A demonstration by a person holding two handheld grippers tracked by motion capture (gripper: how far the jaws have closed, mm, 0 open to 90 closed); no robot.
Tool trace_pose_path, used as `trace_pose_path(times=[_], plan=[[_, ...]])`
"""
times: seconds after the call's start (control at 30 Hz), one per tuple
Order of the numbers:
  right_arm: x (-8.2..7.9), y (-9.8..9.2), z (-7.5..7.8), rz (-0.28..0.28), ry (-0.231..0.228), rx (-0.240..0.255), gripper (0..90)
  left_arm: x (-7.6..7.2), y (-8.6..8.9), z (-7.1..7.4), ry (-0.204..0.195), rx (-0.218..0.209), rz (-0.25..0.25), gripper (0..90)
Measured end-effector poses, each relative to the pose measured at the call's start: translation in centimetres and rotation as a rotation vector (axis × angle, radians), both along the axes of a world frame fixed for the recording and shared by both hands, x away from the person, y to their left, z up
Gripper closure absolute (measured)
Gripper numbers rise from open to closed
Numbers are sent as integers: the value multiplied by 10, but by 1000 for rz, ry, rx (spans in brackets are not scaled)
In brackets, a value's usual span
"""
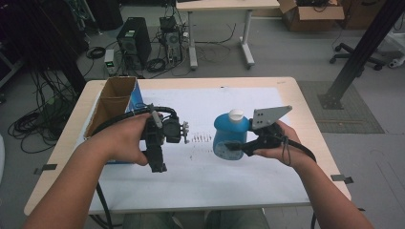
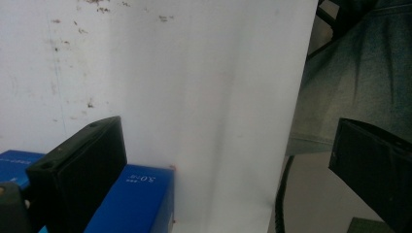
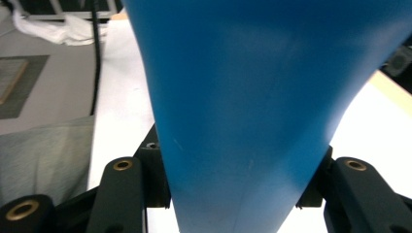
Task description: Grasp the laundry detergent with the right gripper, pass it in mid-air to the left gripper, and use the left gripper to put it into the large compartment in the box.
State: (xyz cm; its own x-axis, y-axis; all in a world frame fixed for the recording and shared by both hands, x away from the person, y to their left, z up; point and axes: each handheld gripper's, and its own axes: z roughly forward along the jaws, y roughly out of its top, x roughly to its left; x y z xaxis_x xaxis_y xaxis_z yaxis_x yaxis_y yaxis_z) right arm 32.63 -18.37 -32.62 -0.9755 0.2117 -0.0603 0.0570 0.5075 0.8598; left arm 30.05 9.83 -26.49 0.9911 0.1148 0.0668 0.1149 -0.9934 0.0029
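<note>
A blue plastic bottle (image 1: 229, 136) with a white cap (image 1: 236, 114) is held upright just right of the table's middle. My right gripper (image 1: 235, 147) is shut on its lower body from the right side. In the right gripper view the blue bottle (image 3: 252, 87) sits between the two black jaws, which press on both of its sides. My left gripper (image 1: 157, 162) is held in a hand at the centre left, pointing back toward the person. Its jaws stand wide apart in the left gripper view, and the left gripper (image 2: 228, 141) has nothing between them, just white paper below.
An open cardboard box (image 1: 112, 102) with a blue side (image 2: 136, 199) stands at the table's left. A white sheet (image 1: 205, 176) with dark specks covers the wooden table (image 1: 305, 100). Behind the table are computers, cables and another desk on the floor.
</note>
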Motion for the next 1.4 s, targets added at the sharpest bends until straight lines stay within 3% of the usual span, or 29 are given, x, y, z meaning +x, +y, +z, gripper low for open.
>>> trace_pose_path(times=[0.33, 0.6, 1.03, 1.4], plan=[[-5, 11, -11, 101, 32, -4, 463, -2, -5, 6, -2, -13, -15, 4], [-4, 22, -29, 168, 48, -1, 461, -2, -12, 8, 6, -16, -30, 4], [-4, 43, -46, 225, 56, 40, 459, 0, -26, 10, 7, -11, -54, 4], [-3, 58, -56, 242, 63, 59, 459, 2, -35, 8, 13, -14, -69, 4]])
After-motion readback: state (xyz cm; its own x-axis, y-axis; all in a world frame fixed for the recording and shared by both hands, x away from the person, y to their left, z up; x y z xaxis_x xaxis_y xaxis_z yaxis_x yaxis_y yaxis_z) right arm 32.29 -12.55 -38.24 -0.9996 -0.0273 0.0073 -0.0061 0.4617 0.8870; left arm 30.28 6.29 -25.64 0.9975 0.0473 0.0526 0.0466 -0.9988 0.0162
